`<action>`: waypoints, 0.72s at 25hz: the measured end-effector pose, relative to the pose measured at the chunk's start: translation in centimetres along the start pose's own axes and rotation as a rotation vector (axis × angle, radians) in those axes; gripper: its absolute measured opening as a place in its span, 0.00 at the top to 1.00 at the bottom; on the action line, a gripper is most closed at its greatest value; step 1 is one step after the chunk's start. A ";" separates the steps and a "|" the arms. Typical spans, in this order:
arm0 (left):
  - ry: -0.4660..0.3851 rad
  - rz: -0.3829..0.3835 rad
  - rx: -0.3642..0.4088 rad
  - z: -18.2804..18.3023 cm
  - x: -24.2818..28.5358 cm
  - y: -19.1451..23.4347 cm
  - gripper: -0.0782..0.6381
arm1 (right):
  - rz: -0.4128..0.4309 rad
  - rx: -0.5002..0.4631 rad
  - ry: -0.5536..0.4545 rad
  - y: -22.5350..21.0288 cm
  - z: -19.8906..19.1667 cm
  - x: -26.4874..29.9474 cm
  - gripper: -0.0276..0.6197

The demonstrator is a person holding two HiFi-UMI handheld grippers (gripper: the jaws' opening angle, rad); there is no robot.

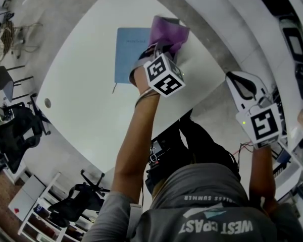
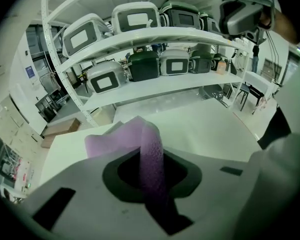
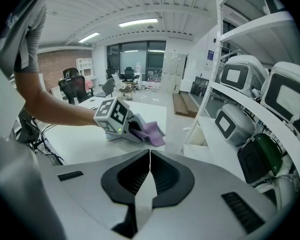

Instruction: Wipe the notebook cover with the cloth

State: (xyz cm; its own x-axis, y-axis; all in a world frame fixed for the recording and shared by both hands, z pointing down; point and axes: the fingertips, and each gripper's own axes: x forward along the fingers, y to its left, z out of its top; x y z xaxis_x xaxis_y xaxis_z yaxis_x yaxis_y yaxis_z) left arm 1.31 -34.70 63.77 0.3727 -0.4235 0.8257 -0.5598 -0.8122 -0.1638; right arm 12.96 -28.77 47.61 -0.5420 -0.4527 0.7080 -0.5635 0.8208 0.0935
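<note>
The left gripper (image 1: 158,48), pinching the purple cloth (image 1: 169,32), hangs at the right edge of the blue notebook (image 1: 129,52) (its cover lies leftward); the right gripper (image 3: 150,156), jaws pressed together and empty, sits well right.

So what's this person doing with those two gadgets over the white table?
A person holds a gripper in each hand. The left gripper has its fingers closed on a purple cloth and holds it at the far right corner of a blue notebook that lies on the white table, apparently to wipe its cover. The right gripper is off to the right, away from the notebook, with its fingers shut and nothing between them.
</note>
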 end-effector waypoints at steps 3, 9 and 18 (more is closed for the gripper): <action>-0.008 -0.032 -0.002 0.0 -0.4 -3.2 0.82 | -0.002 -0.007 -0.015 0.1 0.3 -0.4 0.91; -0.028 -0.107 -0.052 -0.6 -1.7 -6.9 0.78 | -0.008 -0.022 -0.038 0.6 1.1 -1.7 0.91; -0.087 -0.183 -0.177 -0.7 -6.3 -8.2 0.61 | -0.033 -0.064 -0.087 0.9 3.2 -4.5 0.91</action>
State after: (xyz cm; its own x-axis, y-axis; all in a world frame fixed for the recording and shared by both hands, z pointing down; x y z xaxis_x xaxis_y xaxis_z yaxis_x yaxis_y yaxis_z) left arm 3.08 -25.13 60.29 0.5377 -0.3154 0.7819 -0.5949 -0.7991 0.0867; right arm 12.88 -27.10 42.28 -0.5771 -0.5064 0.6407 -0.5425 0.8241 0.1627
